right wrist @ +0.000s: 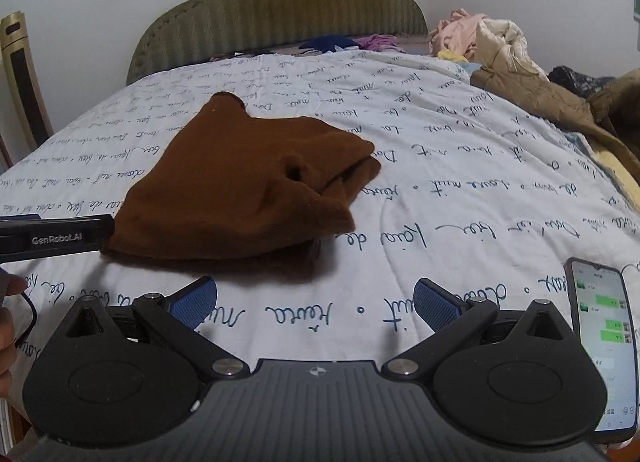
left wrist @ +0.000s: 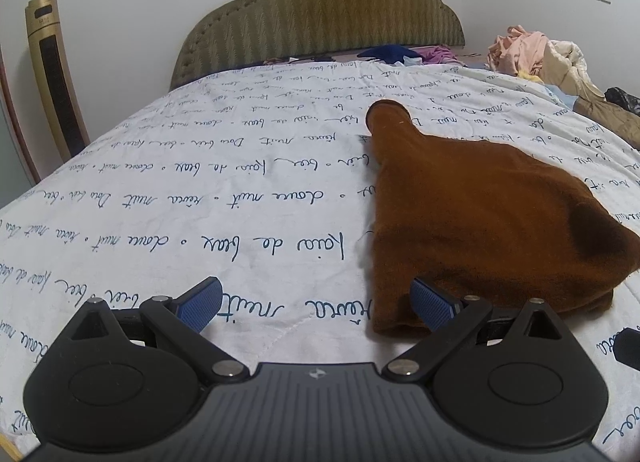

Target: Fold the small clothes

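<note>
A small brown garment (left wrist: 480, 214) lies partly folded on the white quilt with blue script (left wrist: 240, 198). One sleeve cuff (left wrist: 387, 110) points toward the headboard. In the left wrist view my left gripper (left wrist: 316, 304) stands open at the garment's near left corner, its right pad over the brown hem. In the right wrist view the same brown garment (right wrist: 248, 186) shows bunched folds on its right side. My right gripper (right wrist: 314, 302) is open just in front of it, nothing between its blue pads. The left gripper's black body (right wrist: 56, 240) pokes in from the left edge.
A lit phone (right wrist: 604, 346) lies on the quilt at the near right. A heap of clothes and a tan padded coat (right wrist: 520, 78) fills the bed's far right. The padded headboard (right wrist: 276, 10) stands behind, a gold tower unit (left wrist: 54, 74) at the left. A hand (right wrist: 8, 326) shows at the left edge.
</note>
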`<state>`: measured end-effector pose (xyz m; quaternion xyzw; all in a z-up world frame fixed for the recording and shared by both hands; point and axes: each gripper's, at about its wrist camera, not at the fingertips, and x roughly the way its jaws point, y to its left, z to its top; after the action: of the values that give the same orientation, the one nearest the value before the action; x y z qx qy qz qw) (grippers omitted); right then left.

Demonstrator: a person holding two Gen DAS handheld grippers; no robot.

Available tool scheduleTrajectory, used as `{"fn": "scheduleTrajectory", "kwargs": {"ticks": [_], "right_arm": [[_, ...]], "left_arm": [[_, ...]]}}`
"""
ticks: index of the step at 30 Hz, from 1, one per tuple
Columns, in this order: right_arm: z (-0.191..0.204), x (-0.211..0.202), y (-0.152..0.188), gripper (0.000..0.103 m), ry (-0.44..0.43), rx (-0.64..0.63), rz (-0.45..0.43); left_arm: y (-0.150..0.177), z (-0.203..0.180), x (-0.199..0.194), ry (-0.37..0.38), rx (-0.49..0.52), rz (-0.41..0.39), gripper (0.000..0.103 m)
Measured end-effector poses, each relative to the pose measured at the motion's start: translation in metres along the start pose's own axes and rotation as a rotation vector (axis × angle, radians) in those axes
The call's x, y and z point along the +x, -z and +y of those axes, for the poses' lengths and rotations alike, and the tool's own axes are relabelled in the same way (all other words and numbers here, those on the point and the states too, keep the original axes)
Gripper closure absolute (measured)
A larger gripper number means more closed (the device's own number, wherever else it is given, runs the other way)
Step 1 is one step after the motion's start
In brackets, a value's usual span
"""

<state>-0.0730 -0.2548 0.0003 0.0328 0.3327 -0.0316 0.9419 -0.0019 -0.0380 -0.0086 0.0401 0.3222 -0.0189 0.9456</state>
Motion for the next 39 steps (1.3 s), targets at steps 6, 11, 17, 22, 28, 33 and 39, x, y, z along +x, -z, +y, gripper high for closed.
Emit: {"fn": "scheduleTrajectory", "kwargs": {"ticks": [6,11,17,22,28,33,39], "right_arm": [[0.009,-0.007,-0.001,0.000,0.017,-0.037,-0.015],[0.013,-0.007,0.000,0.000,0.017,-0.047,-0.013],[0.012,-0.007,0.001,0.000,0.020,-0.041,-0.017],[0.010,-0.007,0.001,0.000,0.022,-0.033,-0.019],[0.007,-0.007,0.001,0.000,0.021,-0.024,-0.018],[0.007,-0.007,0.002,0.000,0.022,-0.024,-0.019],[0.007,-0.008,0.001,0.000,0.020,-0.020,-0.020]], "left_arm": [[0.002,-0.001,0.000,0.013,0.003,0.012,0.002],[0.002,-0.001,0.000,0.013,0.002,0.013,0.002],[0.003,0.000,0.001,0.013,-0.004,0.020,0.002],[0.003,0.000,0.001,0.011,-0.002,0.020,0.002],[0.004,-0.001,0.001,0.008,0.006,0.020,0.002],[0.004,0.000,0.002,0.010,0.002,0.024,0.002],[0.004,0.000,0.002,0.008,0.009,0.022,0.002]]}}
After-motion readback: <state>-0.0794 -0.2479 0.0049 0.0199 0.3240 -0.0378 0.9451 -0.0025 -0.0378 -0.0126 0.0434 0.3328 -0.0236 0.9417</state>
